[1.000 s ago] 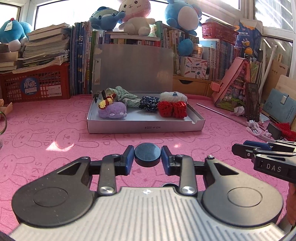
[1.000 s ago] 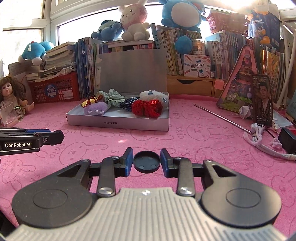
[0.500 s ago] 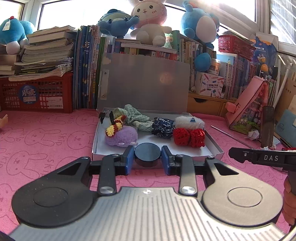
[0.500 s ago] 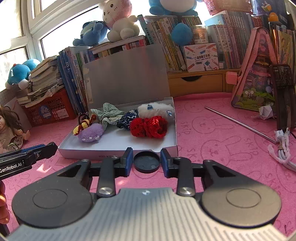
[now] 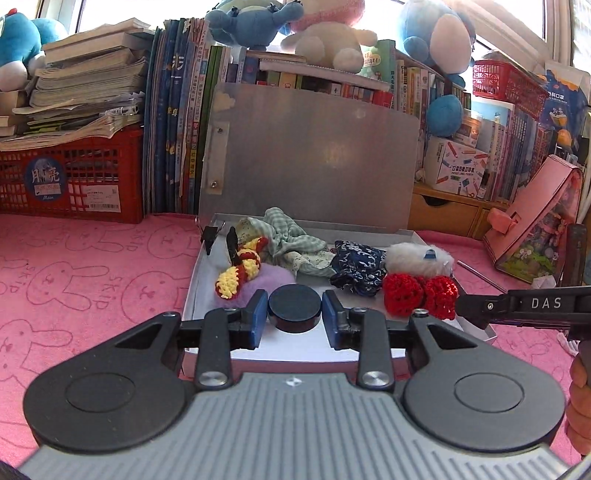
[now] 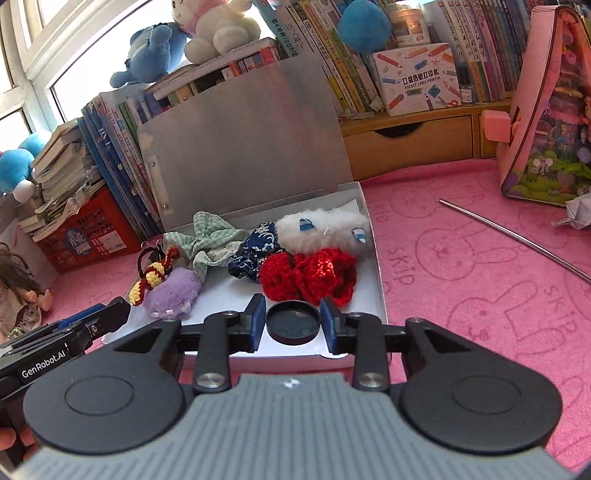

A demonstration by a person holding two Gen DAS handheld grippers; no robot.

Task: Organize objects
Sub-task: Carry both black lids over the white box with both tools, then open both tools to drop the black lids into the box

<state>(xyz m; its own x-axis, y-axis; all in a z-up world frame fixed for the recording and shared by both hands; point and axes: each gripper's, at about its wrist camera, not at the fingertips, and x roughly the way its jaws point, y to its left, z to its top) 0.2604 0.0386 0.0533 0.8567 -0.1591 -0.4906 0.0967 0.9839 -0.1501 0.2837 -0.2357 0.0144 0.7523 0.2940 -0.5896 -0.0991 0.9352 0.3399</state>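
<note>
**Two discs held over the open tin**

We see a shallow silver tin (image 5: 192, 291) lying open on the pink surface (image 5: 92, 280), its lid (image 5: 310, 155) standing upright at the back against a row of books (image 5: 177, 122). Inside the tin, along the back half, lie soft hair things. At the left is a purple puff (image 5: 273, 280) with a yellow-and-red knit band (image 5: 236, 273) across it, and a black clip (image 5: 210, 236) sits in the far left corner. Next comes a green checked scrunchie (image 5: 291, 236), then a dark blue patterned one (image 5: 356, 267). At the right, a white fluffy piece (image 6: 325, 229) lies behind a red crochet bow (image 6: 306, 273), the two touching. The front half of the tin floor is bare.

Our left gripper (image 5: 294, 314) is narrowed onto a solid black disc (image 5: 294, 308), its blue pads pressed on either side; the disc hangs above the tin's front part, just before the purple puff. Our right gripper (image 6: 293, 325) clamps a shallow black cap (image 6: 293, 322), hollow side up, over the front right of the tin, just before the red bow.

Beside the tin, a red crate (image 5: 74, 177) of papers stands at the left, and a thin metal rod (image 6: 517, 236) lies on the surface to the right. Plush toys (image 5: 325, 29) sit atop the books.
</note>
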